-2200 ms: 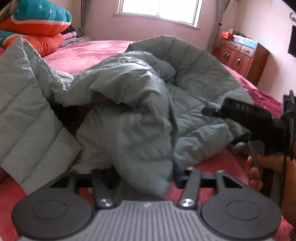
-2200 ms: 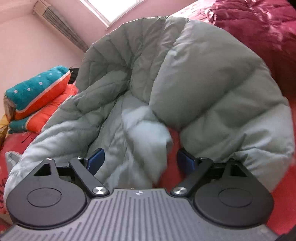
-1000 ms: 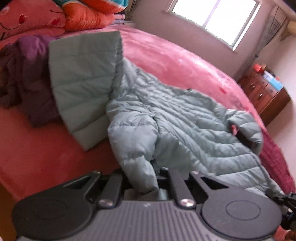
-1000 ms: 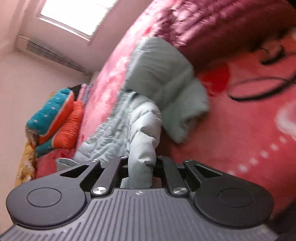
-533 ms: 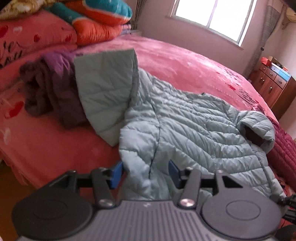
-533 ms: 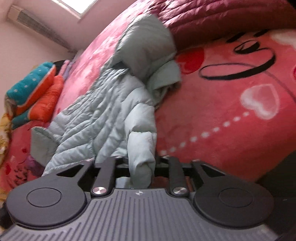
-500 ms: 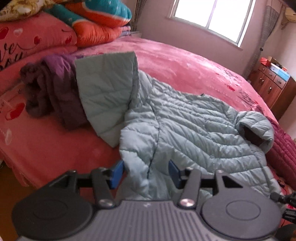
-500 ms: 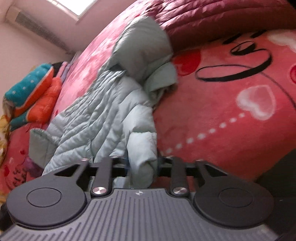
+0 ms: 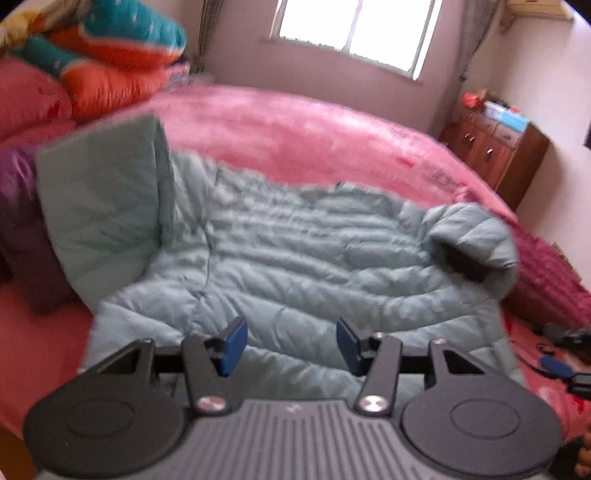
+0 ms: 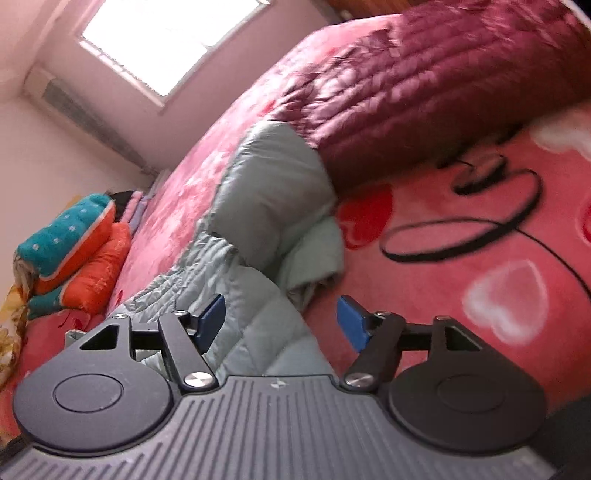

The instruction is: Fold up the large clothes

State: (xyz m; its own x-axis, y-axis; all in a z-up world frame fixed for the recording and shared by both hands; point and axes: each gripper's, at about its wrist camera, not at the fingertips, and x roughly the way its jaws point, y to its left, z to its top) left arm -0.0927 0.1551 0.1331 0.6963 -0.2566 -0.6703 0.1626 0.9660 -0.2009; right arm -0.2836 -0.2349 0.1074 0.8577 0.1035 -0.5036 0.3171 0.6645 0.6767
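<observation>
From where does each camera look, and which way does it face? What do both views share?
Left wrist: sits on the left gripper, facing across the bed toward the window; the jacket lies spread below; its open jaws and a bit of a hand show.
Right wrist: sits on the right gripper, view tilted, facing along the bed past a maroon coat; its open jaws show.
Shared: jacket, bed, window, folded quilts.

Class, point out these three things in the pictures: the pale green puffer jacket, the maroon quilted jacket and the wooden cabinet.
pale green puffer jacket (image 9: 295, 258), left wrist view, quilted back panel.
maroon quilted jacket (image 10: 424, 92), right wrist view, shiny quilted surface.
wooden cabinet (image 9: 495, 151), left wrist view, drawer front.
</observation>
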